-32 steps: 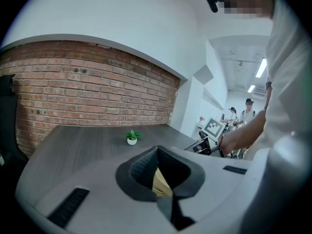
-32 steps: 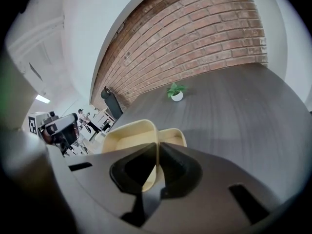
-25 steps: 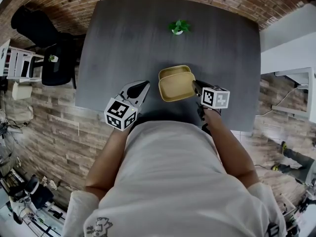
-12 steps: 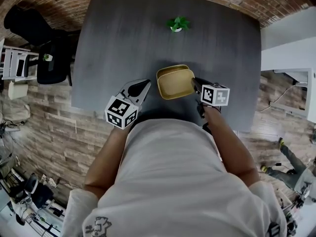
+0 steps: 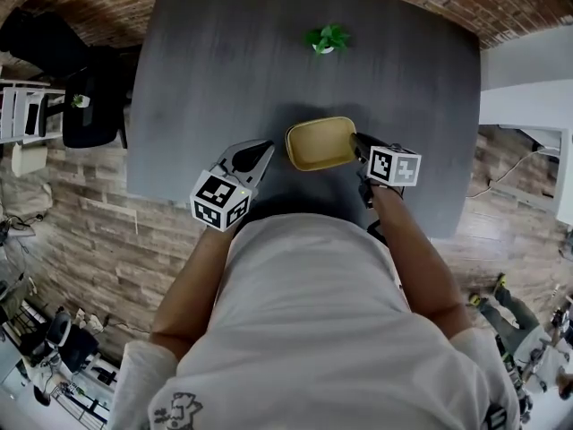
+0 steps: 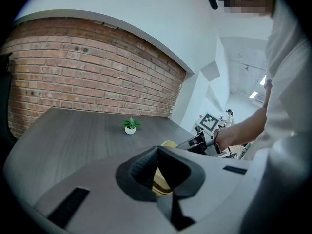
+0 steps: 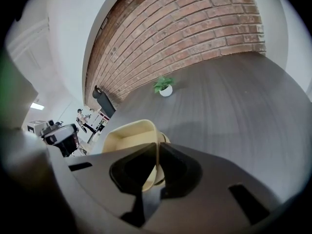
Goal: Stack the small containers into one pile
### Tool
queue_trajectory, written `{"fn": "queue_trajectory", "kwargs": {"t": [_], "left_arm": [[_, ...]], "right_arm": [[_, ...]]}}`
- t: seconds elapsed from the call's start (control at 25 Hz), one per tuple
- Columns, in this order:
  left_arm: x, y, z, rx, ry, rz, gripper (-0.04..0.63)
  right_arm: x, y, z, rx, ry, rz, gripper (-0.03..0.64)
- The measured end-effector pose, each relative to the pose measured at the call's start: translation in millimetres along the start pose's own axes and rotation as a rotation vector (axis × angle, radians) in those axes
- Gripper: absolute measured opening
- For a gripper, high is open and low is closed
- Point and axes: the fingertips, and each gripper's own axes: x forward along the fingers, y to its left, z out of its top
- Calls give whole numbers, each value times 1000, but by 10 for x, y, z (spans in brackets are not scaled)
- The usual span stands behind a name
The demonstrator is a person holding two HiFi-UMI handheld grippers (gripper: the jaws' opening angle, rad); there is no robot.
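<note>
A yellow rectangular container is near the front of the dark table. My right gripper is shut on its right rim; the thin wall stands between the jaws in the right gripper view. Under the container the edge of a second yellow container peeks out, so the held one sits over it. My left gripper hovers just left of the container, jaws shut with nothing in them. Part of the container shows behind its tips.
A small potted plant stands at the far middle of the table, also visible in the left and right gripper views. A black chair sits off the table's left edge. A brick wall runs behind.
The held container has shifted away from me onto the other yellow container, whose rim showed separately before. Both grippers have sunk a little.
</note>
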Motion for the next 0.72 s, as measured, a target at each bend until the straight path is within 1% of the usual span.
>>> {"fn": "queue_trajectory", "kwargs": {"t": [0.16,0.32,0.48,0.72], "left_arm": [[35,64,-37,-13,10,3,11],[66,81,-51,-23,11,3,11],[77,101,-58,-31,8,2,11],[85,111,-74,-49,6,1,11]], "right_arm": [[46,-7,-3,4,21,-9,28],[131,-10,-83,25,37,18,28],[159,-28,-59,15,39,-3,29],[230,-33,-127,27,59,9,37]]}}
